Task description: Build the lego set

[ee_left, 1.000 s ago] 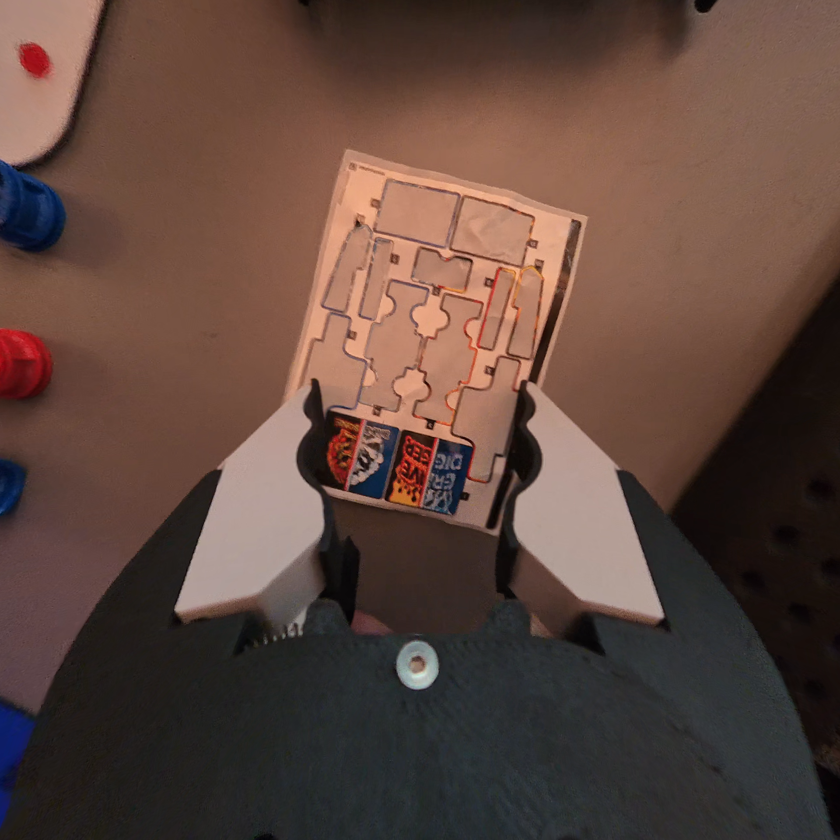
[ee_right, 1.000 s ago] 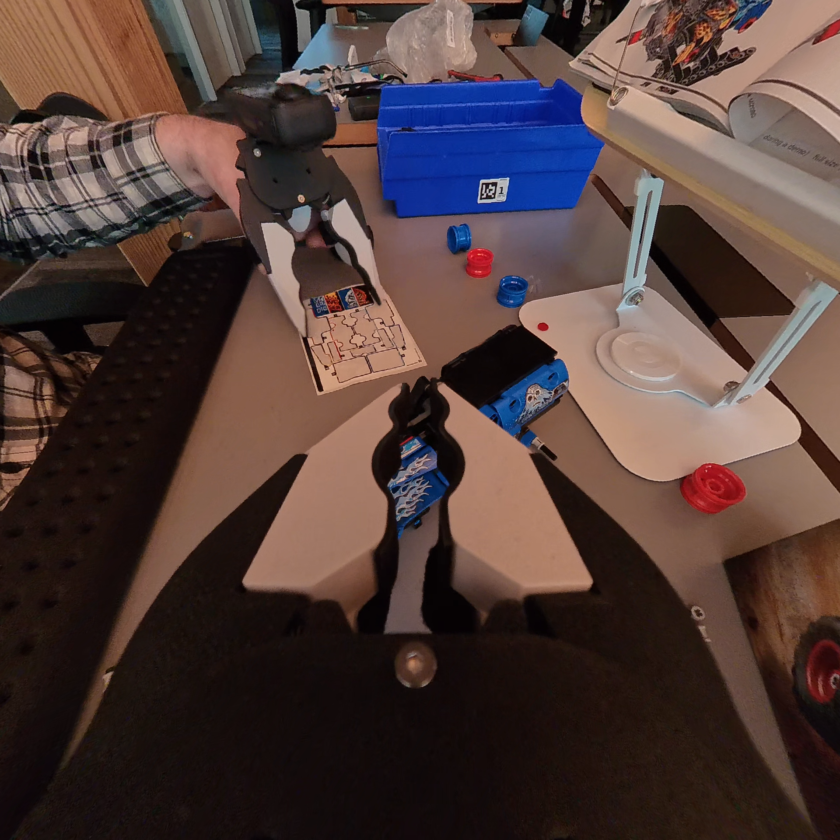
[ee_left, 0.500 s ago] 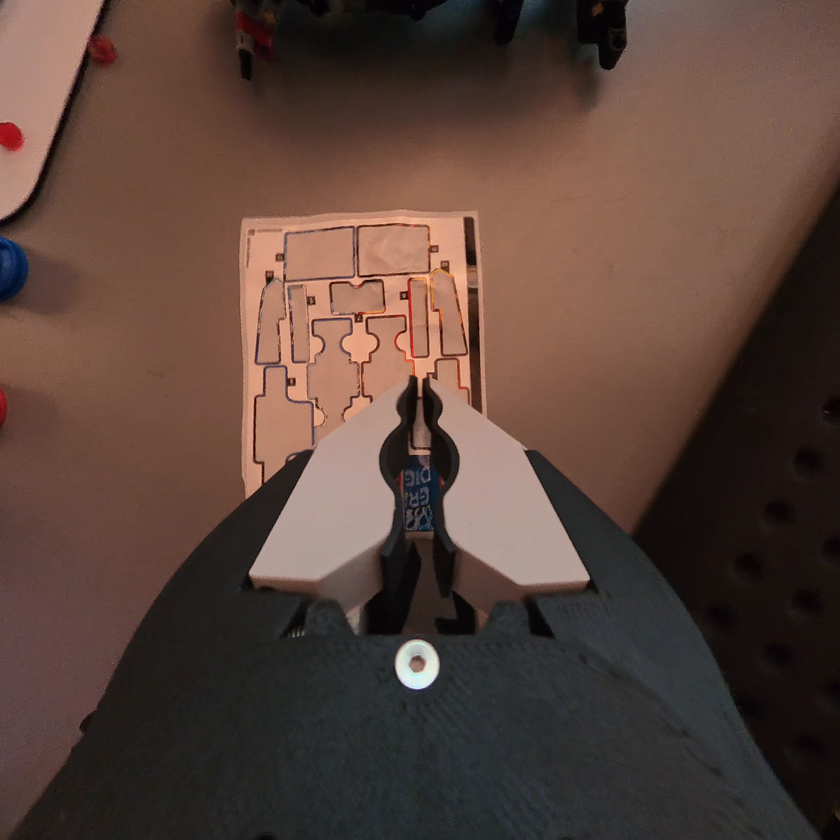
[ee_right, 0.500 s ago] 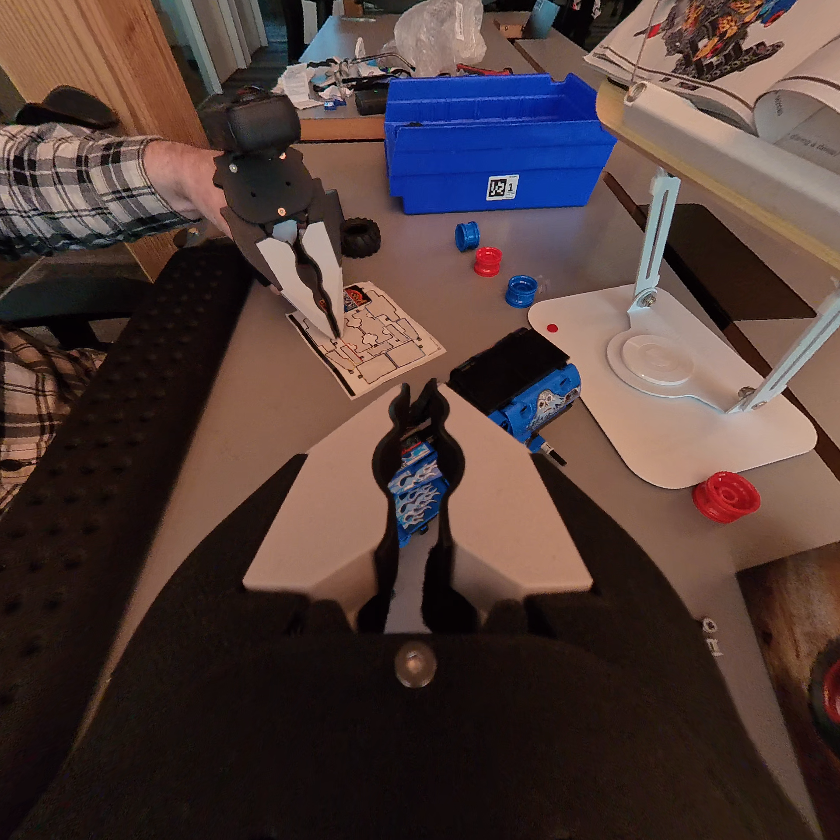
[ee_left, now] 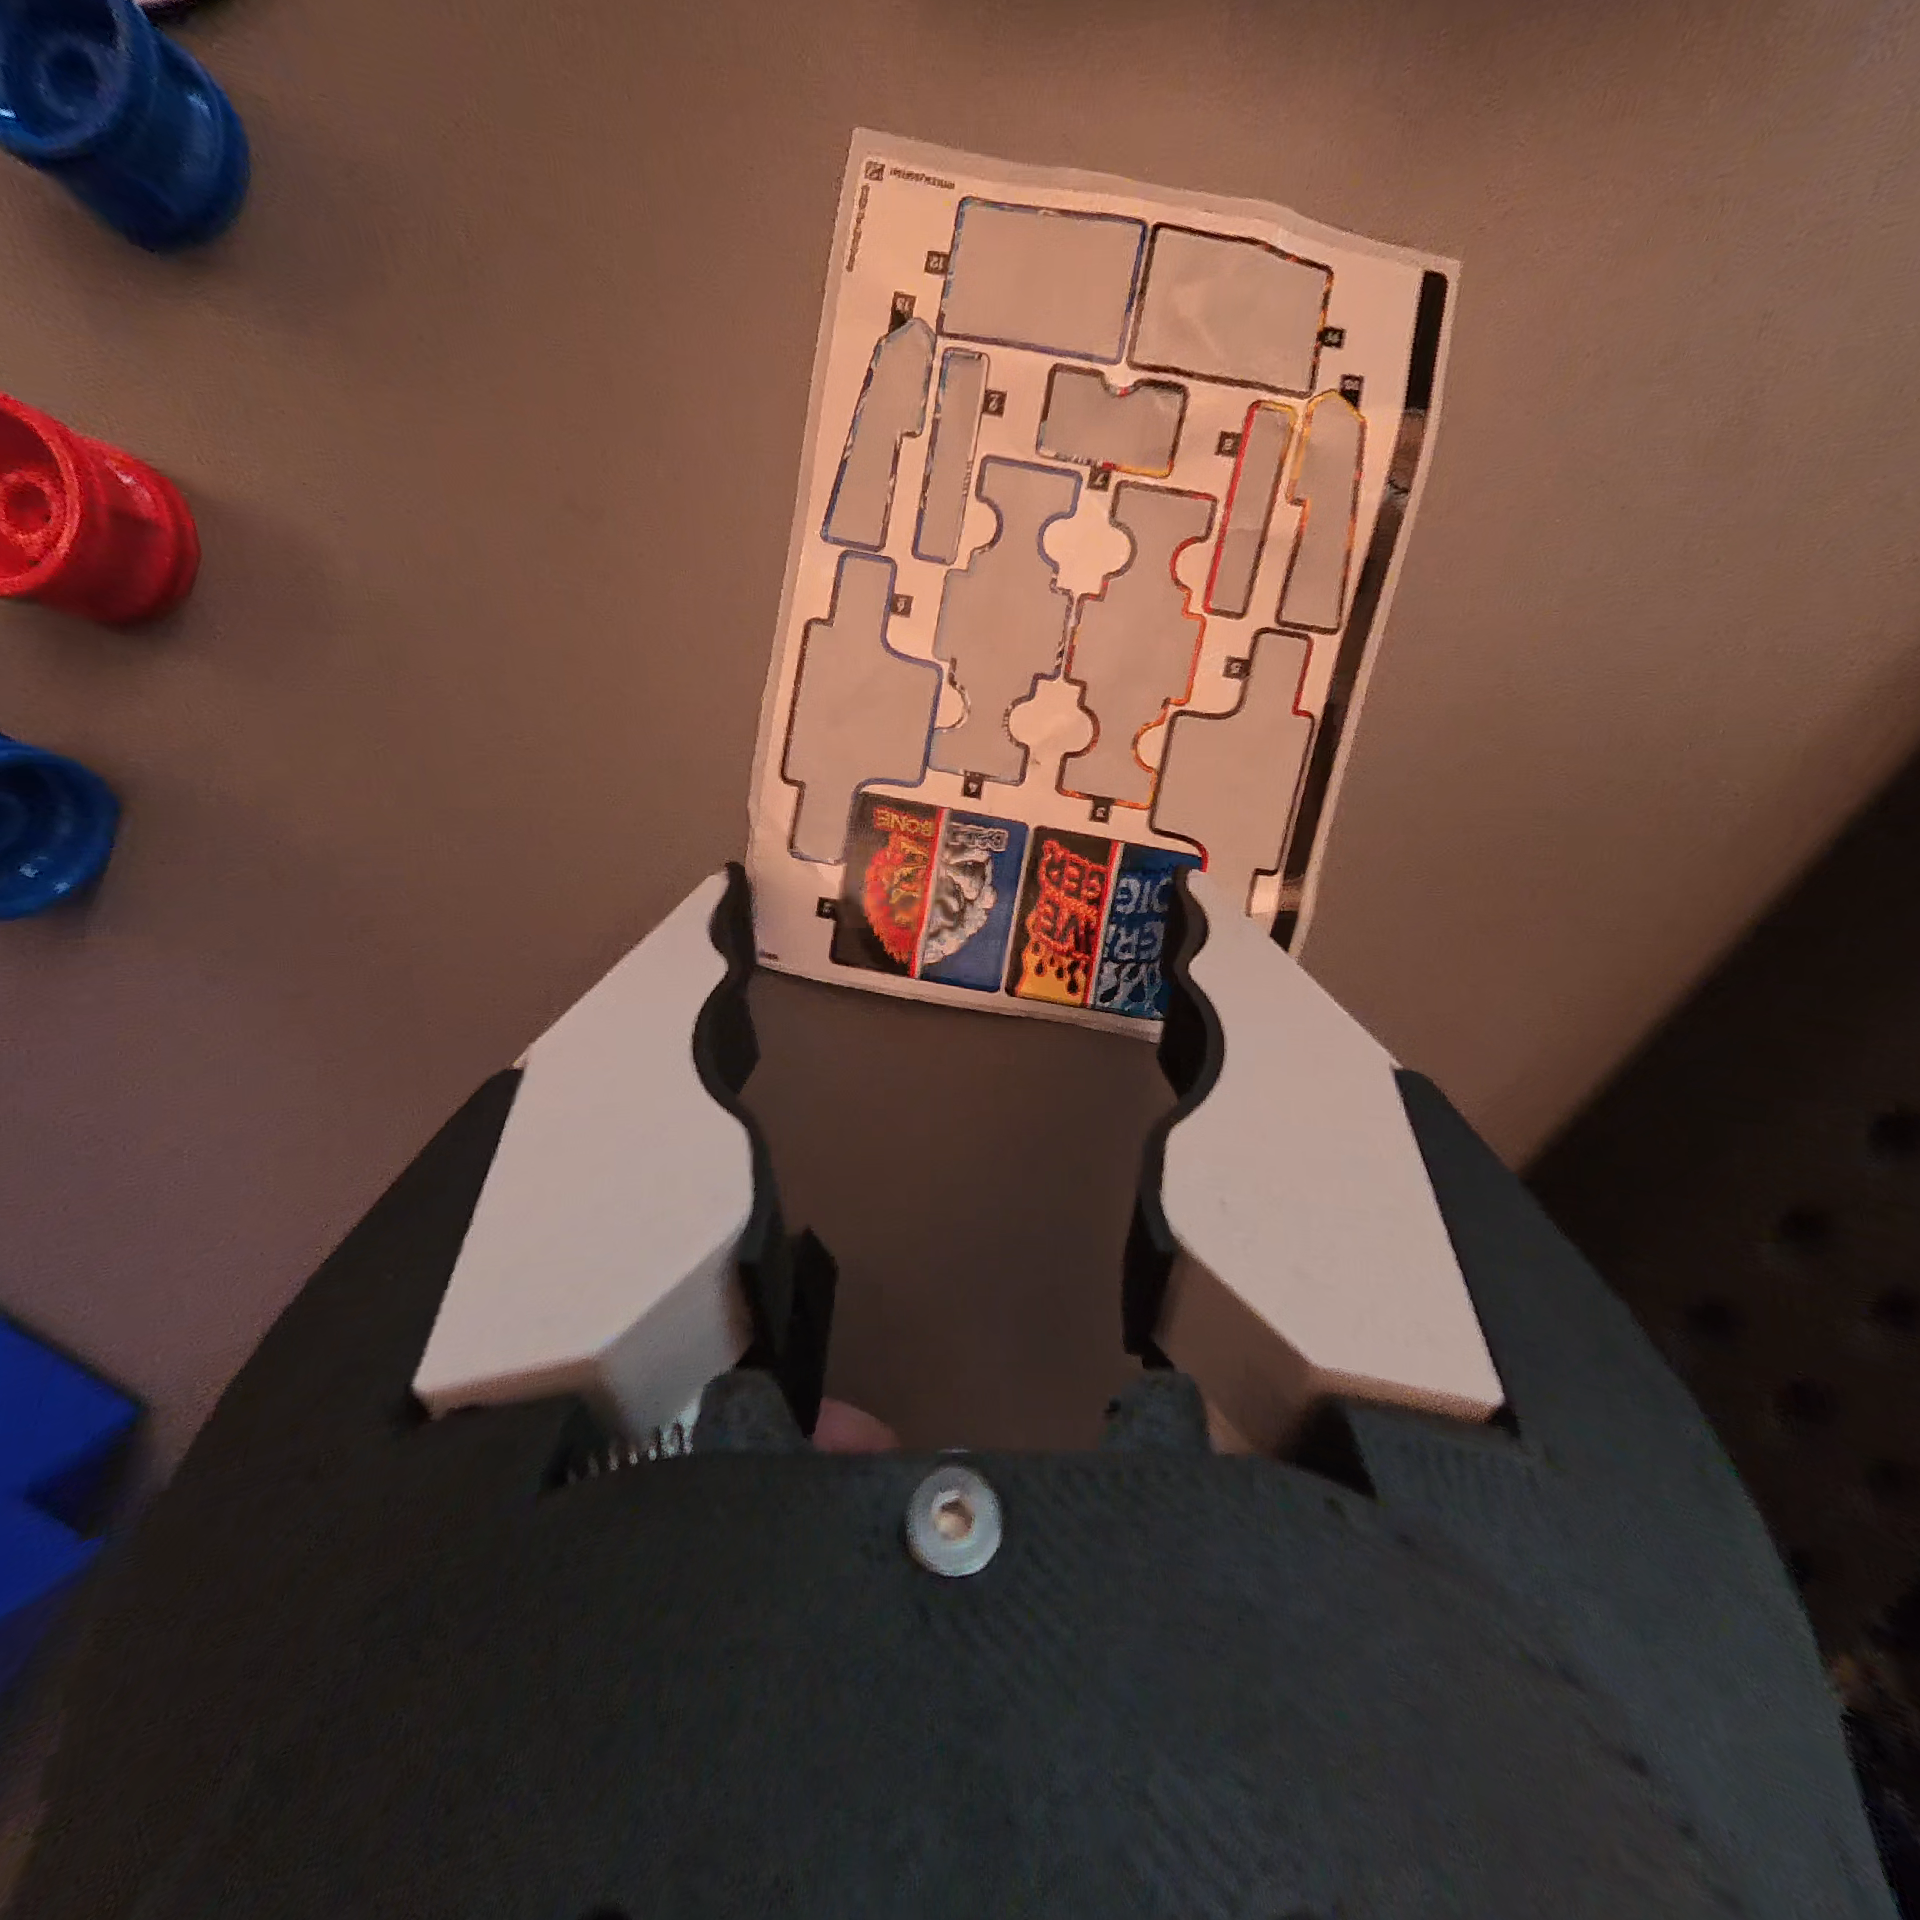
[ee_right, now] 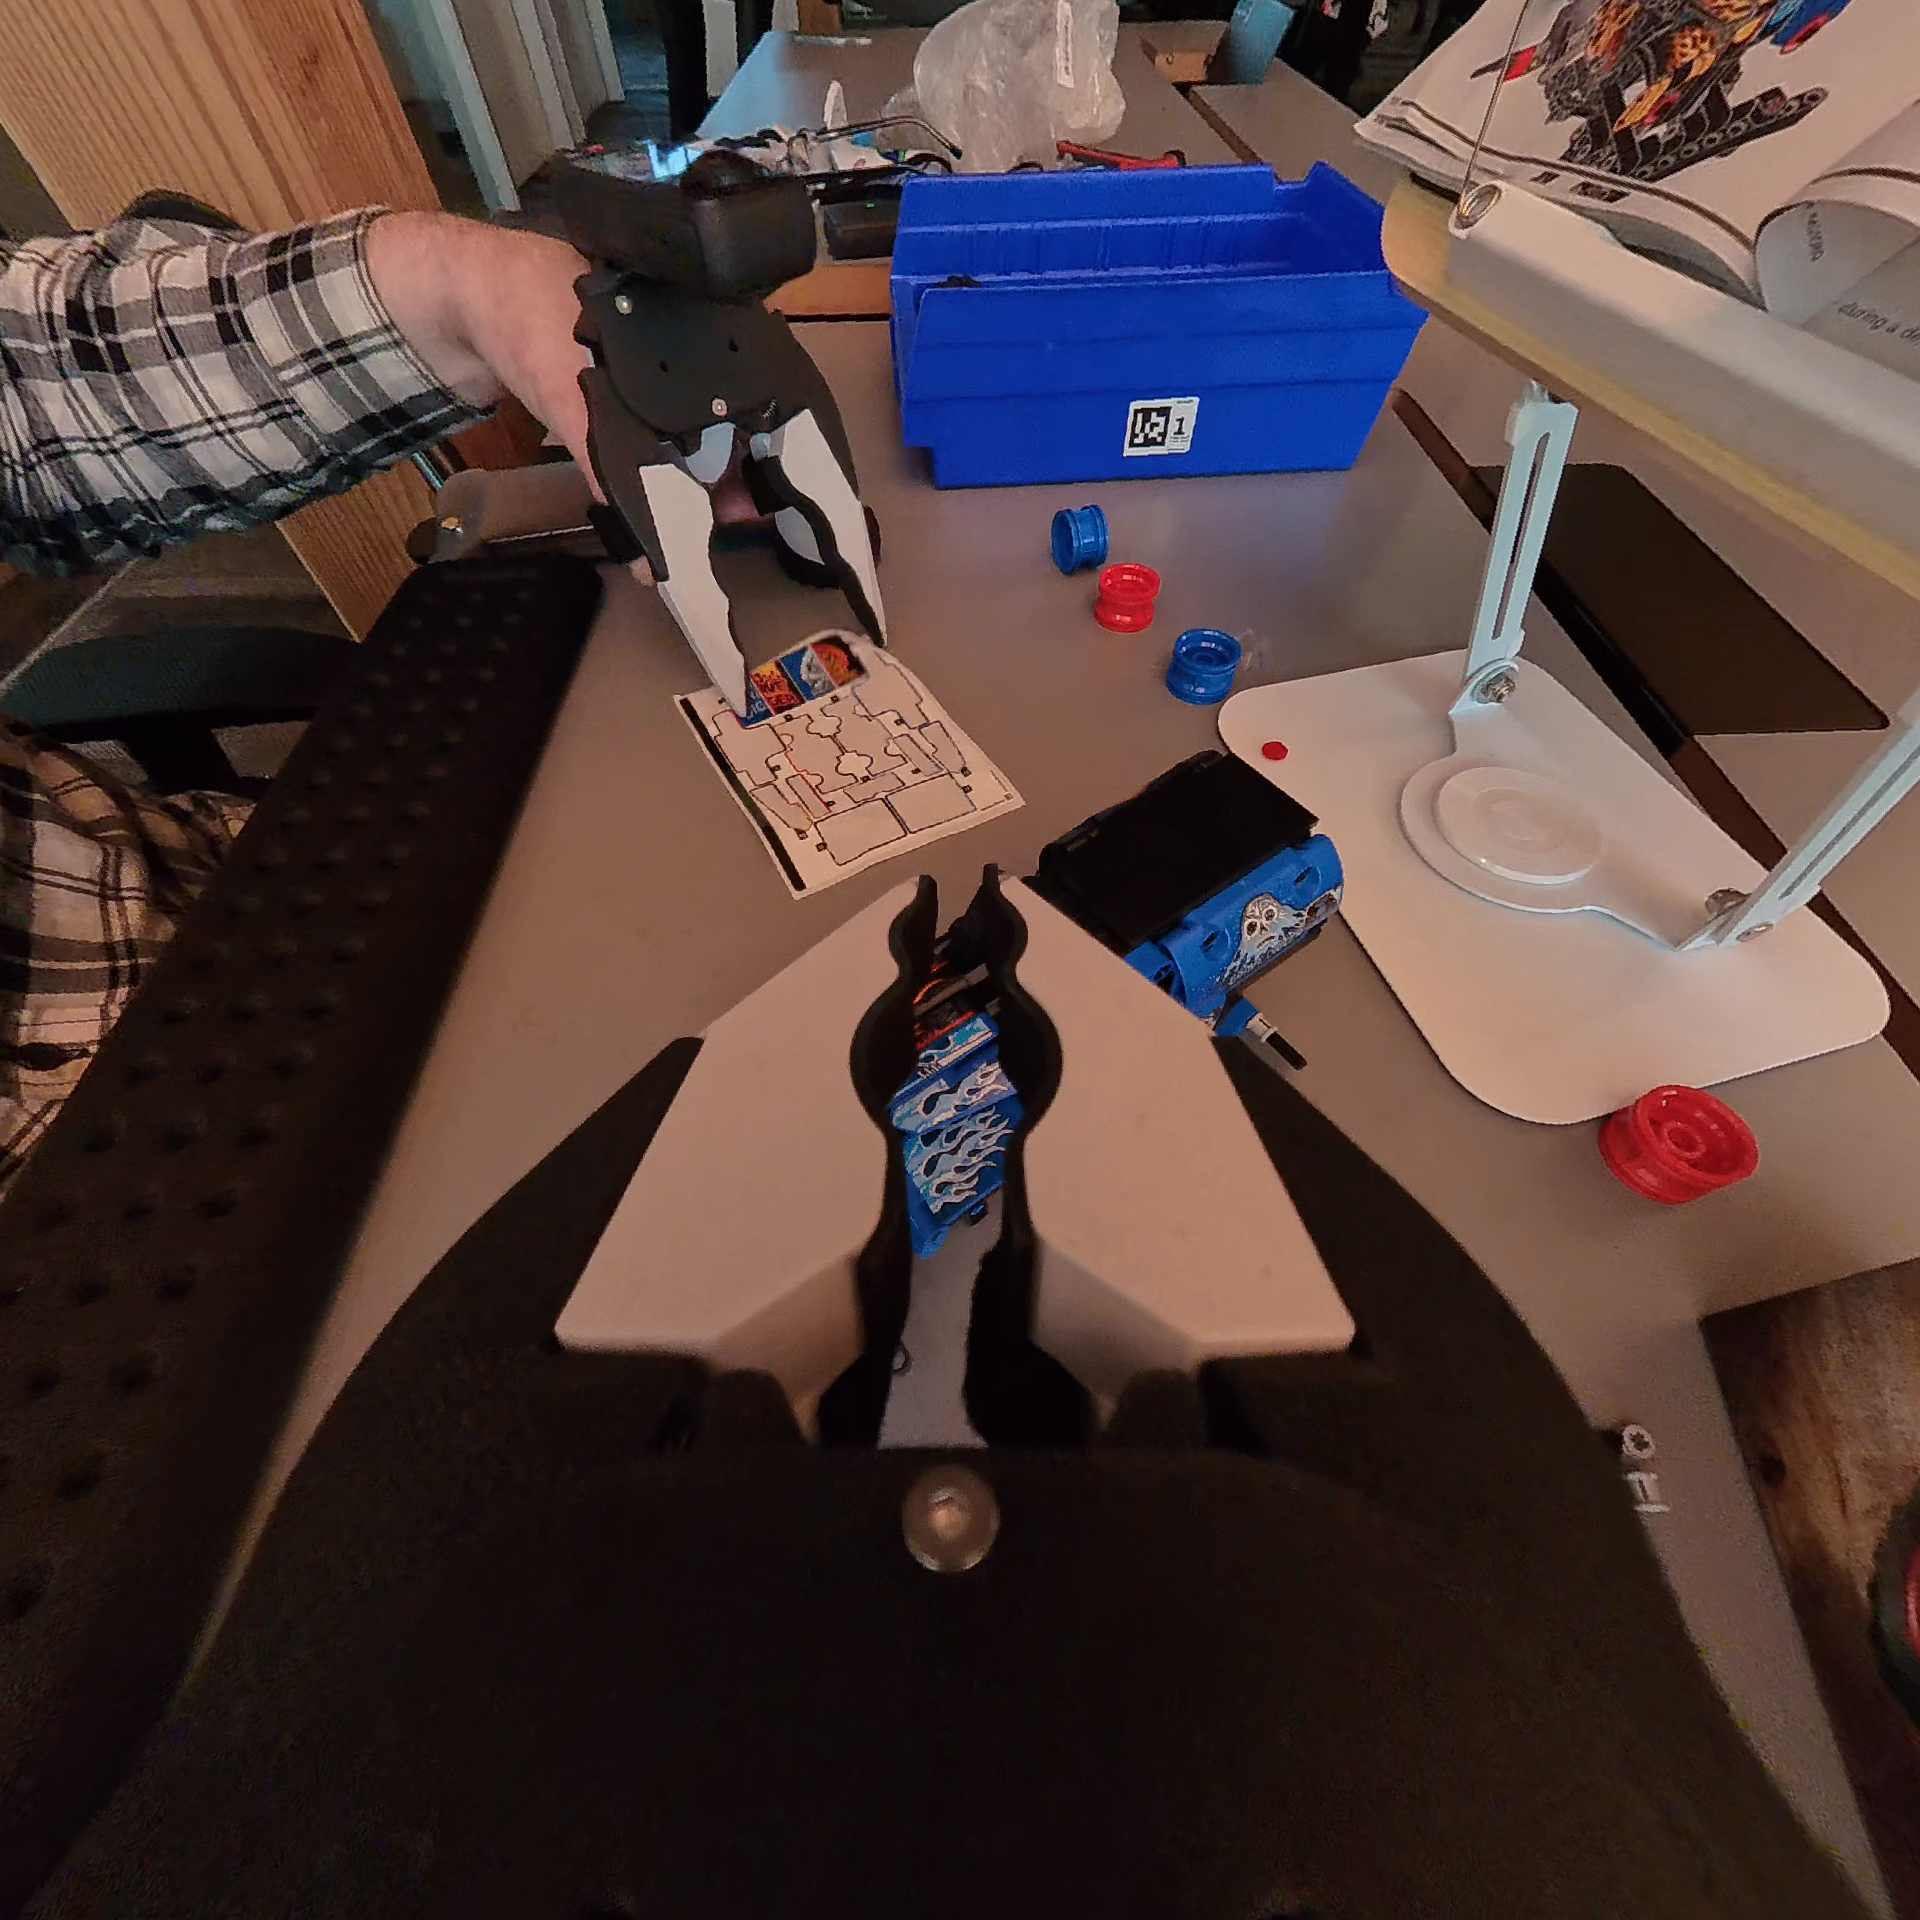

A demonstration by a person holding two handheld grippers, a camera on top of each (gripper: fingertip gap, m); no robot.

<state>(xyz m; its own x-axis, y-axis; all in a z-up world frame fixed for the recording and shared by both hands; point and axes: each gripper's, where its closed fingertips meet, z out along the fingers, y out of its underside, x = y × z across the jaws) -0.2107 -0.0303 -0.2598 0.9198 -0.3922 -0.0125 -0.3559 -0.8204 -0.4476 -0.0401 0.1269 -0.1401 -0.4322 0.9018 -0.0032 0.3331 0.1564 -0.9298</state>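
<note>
My left gripper (ee_left: 961,914) hangs with its jaws spread wide and nothing between them, tips poised over the near edge of the sticker sheet (ee_left: 1101,582) that lies flat on the grey table (ee_left: 520,416). Most shapes on the sheet are bare backing; two coloured stickers (ee_left: 1023,904) sit in the row closest to my left fingertips, the right one partly behind my right-hand finger. From the right wrist view one tip looks to be at the sheet's edge, though I cannot tell whether it touches. Off to the left of this gripper stand a blue rim (ee_left: 125,114), a red rim (ee_left: 88,520) and another blue rim (ee_left: 47,821), well apart from the sheet. My right gripper (ee_right: 958,894) is narrowed down and clamped on a blue lego piece with white flame stickers (ee_right: 956,1132), which sits deep between the fingers. Just ahead and to the right of those tips lies the blue and black lego body (ee_right: 1195,883), resting on the table beside the white stand base (ee_right: 1558,935). Another red rim (ee_right: 1678,1143) lies to the right, against that base. Farther ahead sits a blue bin (ee_right: 1143,322), and the open instruction booklet (ee_right: 1662,114) rests on the stand at upper right.
</note>
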